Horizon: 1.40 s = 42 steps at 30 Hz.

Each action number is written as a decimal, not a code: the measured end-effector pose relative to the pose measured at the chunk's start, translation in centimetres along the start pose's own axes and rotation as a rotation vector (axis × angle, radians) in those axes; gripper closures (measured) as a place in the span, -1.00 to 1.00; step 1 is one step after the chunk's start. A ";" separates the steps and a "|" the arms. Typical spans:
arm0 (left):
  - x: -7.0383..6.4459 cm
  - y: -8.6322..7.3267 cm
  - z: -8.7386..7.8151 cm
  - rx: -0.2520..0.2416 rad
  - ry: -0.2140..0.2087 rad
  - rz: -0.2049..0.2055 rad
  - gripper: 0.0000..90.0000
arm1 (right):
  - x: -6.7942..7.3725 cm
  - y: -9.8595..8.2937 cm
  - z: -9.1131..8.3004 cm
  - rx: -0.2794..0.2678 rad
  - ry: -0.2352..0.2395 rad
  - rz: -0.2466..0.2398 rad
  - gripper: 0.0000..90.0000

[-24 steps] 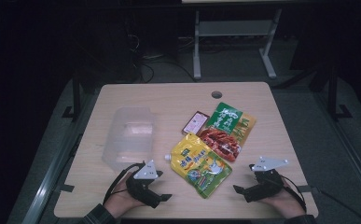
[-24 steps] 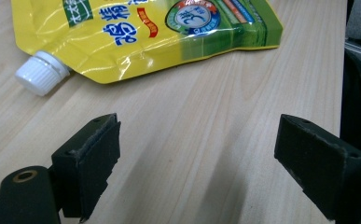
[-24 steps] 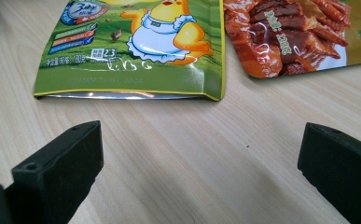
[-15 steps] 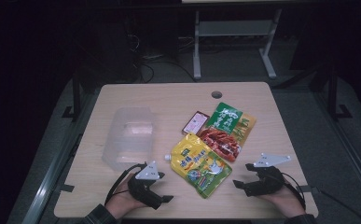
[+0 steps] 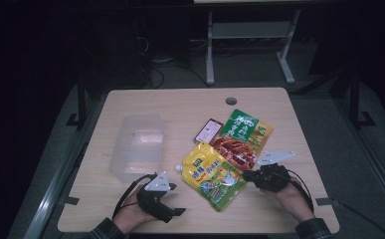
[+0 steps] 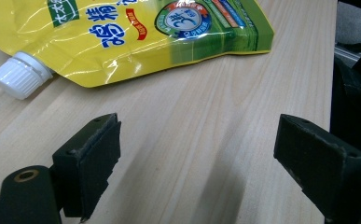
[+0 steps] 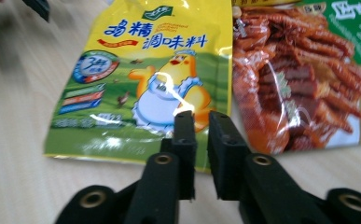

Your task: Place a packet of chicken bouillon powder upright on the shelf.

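A yellow spouted seasoning pouch [image 5: 212, 174] lies flat at the table's front centre, its white cap [image 6: 17, 74] pointing left. Behind it rests a green snack bag with red strips [image 5: 242, 137], and a small pink packet [image 5: 209, 130] lies beside that. My left gripper [image 5: 174, 214] sits near the front edge, left of the pouch. Its jaws stand wide open over bare wood in the left gripper view [image 6: 211, 158]. My right gripper [image 5: 248, 175] is at the pouch's right edge. Its jaws are nearly together [image 7: 201, 121], low over the pouch's bottom edge, and nothing shows between them.
A clear plastic box [image 5: 138, 144] stands on the left half of the wooden table [image 5: 180, 107]. A round cable hole [image 5: 231, 101] is near the back edge. Dark floor and a metal stand lie beyond the table.
My right gripper has slid left, from the table's right side up to the yellow pouch's edge. The left gripper has barely moved.
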<state>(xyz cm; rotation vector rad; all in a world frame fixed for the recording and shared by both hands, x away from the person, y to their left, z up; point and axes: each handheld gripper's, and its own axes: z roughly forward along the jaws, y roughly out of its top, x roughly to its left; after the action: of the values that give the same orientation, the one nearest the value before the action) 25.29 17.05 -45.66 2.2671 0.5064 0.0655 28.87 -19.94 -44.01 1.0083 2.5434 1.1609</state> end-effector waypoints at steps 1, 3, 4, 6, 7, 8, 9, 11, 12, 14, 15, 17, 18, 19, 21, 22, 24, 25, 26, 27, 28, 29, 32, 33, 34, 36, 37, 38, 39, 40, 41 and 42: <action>0.0 0.0 0.0 0.004 0.001 0.002 -0.69 | -0.1 0.2 0.2 0.002 -0.001 -0.005 0.97; -0.1 0.0 0.1 0.007 -0.004 0.002 -0.69 | -0.5 0.6 0.9 0.017 -0.006 -0.021 0.99; -0.1 0.0 0.1 0.007 -0.004 0.002 -0.69 | -0.5 0.6 0.9 0.017 -0.006 -0.021 0.99; -0.1 0.1 0.0 0.014 -0.007 0.008 -0.69 | -0.7 0.9 1.5 0.027 -0.019 -0.029 0.99; -0.1 0.1 0.1 0.008 -0.008 0.009 -0.69 | -1.0 1.3 2.2 0.038 -0.015 -0.035 0.99; -0.1 0.1 0.1 0.007 -0.009 0.010 -0.69 | -1.0 1.3 2.2 0.038 -0.015 -0.035 0.99; -0.1 0.1 0.0 0.007 -0.012 0.007 -0.69 | -1.3 1.6 2.8 0.050 -0.010 -0.045 0.99; -0.1 0.1 0.0 0.009 -0.012 0.007 -0.69 | -1.5 1.8 3.5 0.059 -0.011 -0.049 0.99; -0.1 0.1 0.0 0.007 -0.011 0.009 -0.69 | -1.5 1.8 3.5 0.059 -0.011 -0.049 0.99; -0.1 0.1 -0.1 0.004 -0.011 0.011 -0.69 | -1.6 1.8 4.0 0.080 0.000 -0.044 0.99; -0.2 0.1 -0.1 0.001 -0.011 0.014 -0.69 | -1.5 1.8 4.2 0.084 -0.005 -0.052 0.99; -0.2 0.1 -0.2 -0.004 -0.012 0.013 -0.69 | -1.3 1.8 4.1 0.085 0.008 -0.050 0.99; -0.2 0.1 -0.2 -0.005 -0.010 0.009 -0.69 | -1.3 1.8 4.1 0.087 0.013 -0.053 0.99; -0.2 0.1 -0.2 -0.006 -0.008 0.009 -0.69 | -1.2 1.8 4.2 0.090 0.015 -0.063 0.99; -0.2 0.1 -0.3 -0.007 -0.006 0.012 -0.69 | -1.0 1.8 4.2 0.094 0.037 -0.073 0.99; -0.2 0.1 -0.3 -0.007 -0.006 0.012 -0.69 | -1.0 1.8 4.2 0.094 0.037 -0.073 0.99; -0.2 0.1 -0.3 -0.008 -0.007 0.013 -0.69 | -0.7 1.7 4.2 0.101 0.051 -0.079 0.99; -0.1 0.1 -0.3 -0.008 -0.006 0.013 -0.69 | -0.4 1.7 4.2 0.105 0.065 -0.086 0.99; -0.1 0.1 -0.3 -0.008 -0.006 0.013 -0.69 | -0.4 1.7 4.2 0.105 0.065 -0.086 0.99; -0.1 0.1 -0.3 -0.008 -0.006 0.013 -0.69 | -0.1 1.6 4.2 0.111 0.074 -0.098 1.00; -0.1 0.1 -0.3 -0.010 -0.006 0.013 -0.69 | -0.1 1.6 4.2 0.111 0.074 -0.098 1.00; -0.2 0.1 -0.3 -0.011 -0.006 0.013 -0.69 | 0.3 1.5 4.1 0.119 0.090 -0.104 0.99; -0.2 0.1 -0.4 -0.012 -0.003 0.017 -0.69 | 0.8 1.4 4.1 0.120 0.112 -0.122 0.99; -0.2 0.2 -0.5 -0.012 -0.004 0.017 -0.69 | 1.0 1.3 4.1 0.124 0.126 -0.117 0.99; -0.2 0.2 -0.5 -0.012 -0.004 0.017 -0.69 | 1.0 1.3 4.1 0.124 0.126 -0.117 0.99; -0.2 0.2 -0.5 -0.015 -0.004 0.015 -0.69 | 1.4 1.2 4.0 0.126 0.145 -0.132 0.99; -0.2 0.2 -0.4 -0.015 -0.006 0.018 -0.69 | 1.8 1.1 4.0 0.131 0.169 -0.146 0.99; -0.2 0.2 -0.4 -0.015 -0.006 0.018 -0.69 | 2.1 1.0 4.0 0.134 0.184 -0.154 0.99; -0.2 0.2 -0.4 -0.014 -0.005 0.018 -0.69 | 2.1 1.0 4.0 0.134 0.184 -0.154 0.99; -0.3 0.2 -0.4 -0.013 -0.006 0.014 -0.69 | 2.4 1.0 4.0 0.139 0.190 -0.157 0.99; -0.3 0.1 -0.4 -0.013 -0.008 0.013 -0.69 | 3.0 1.0 4.1 0.148 0.218 -0.167 0.99; -0.3 0.1 -0.4 -0.013 -0.008 0.012 -0.69 | 3.0 1.0 4.1 0.148 0.218 -0.167 0.99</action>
<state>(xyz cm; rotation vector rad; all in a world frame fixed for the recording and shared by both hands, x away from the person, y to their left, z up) 25.03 17.13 -45.27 2.2568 0.4869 0.0650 28.74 -15.03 -45.73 0.7132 2.8568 1.1040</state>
